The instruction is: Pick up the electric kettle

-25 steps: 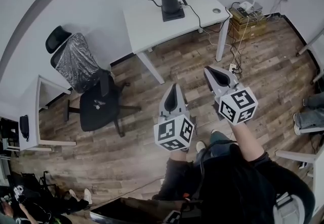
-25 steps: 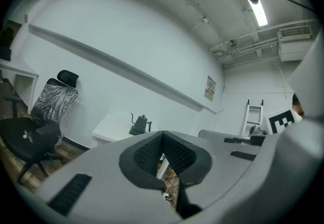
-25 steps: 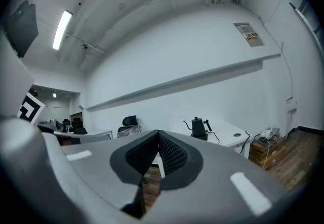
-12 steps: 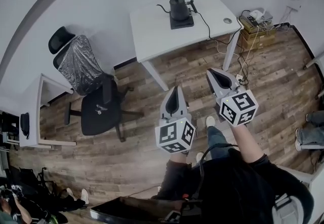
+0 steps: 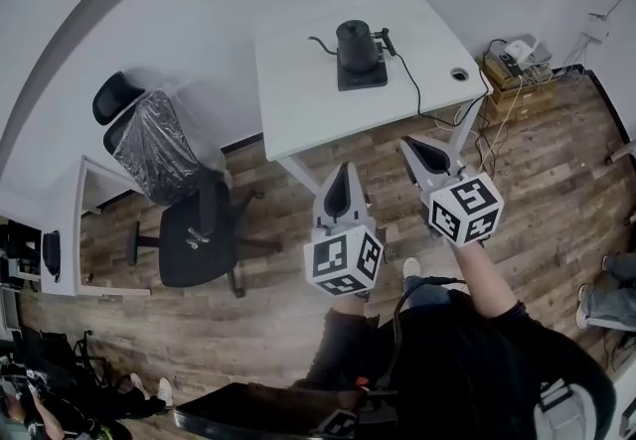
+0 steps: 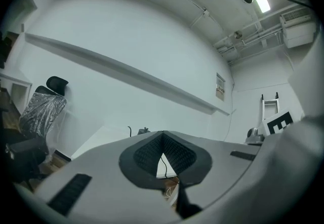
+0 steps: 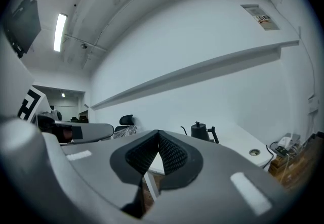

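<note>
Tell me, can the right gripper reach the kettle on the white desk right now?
Probably not yet: the right gripper hangs in front of the desk, jaws shut, while the kettle sits well back on it. Nothing seems to block the path, though.

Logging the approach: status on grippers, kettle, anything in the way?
Left gripper and right gripper shut, empty, short of table. Kettle upright on base, untouched. Nothing in the way.

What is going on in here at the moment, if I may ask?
A person holds a two-jaw gripper in each hand, both pointed toward a white desk. The left gripper and right gripper are both shut and empty. The black electric kettle sits on its base on the desk, not yet touched and well apart from both grippers.
</note>
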The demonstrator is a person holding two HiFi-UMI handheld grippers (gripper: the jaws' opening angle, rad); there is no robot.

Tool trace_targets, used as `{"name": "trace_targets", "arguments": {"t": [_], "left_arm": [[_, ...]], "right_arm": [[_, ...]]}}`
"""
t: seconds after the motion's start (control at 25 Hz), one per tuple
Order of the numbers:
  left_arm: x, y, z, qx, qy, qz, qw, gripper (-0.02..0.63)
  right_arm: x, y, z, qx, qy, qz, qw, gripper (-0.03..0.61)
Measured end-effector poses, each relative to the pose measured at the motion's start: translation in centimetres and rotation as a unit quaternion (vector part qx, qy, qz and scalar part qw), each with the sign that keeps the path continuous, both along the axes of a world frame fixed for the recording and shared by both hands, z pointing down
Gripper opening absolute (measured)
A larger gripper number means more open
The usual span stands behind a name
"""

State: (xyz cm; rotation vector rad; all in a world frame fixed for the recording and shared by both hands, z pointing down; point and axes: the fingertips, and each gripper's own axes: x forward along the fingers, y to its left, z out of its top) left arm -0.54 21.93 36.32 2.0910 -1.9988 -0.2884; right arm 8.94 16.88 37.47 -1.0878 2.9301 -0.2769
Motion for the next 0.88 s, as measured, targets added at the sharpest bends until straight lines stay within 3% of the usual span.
{"name": "trace_targets", "arguments": {"t": [0.4, 0.88], "left_arm": [[-0.6, -8.0, 0.5, -0.007, 0.022, -0.028, 0.9993, 0.0], [-1.9, -13.2, 1.8, -0.023, 0.024, -0.034, 0.9989, 0.0]], "right_arm": [[-0.8, -7.8, 0.5, -0.009, 0.006, -0.038, 0.999, 0.0], [-1.3, -13.3, 1.5, -0.018, 0.009, -0.03, 0.999, 0.0]]}}
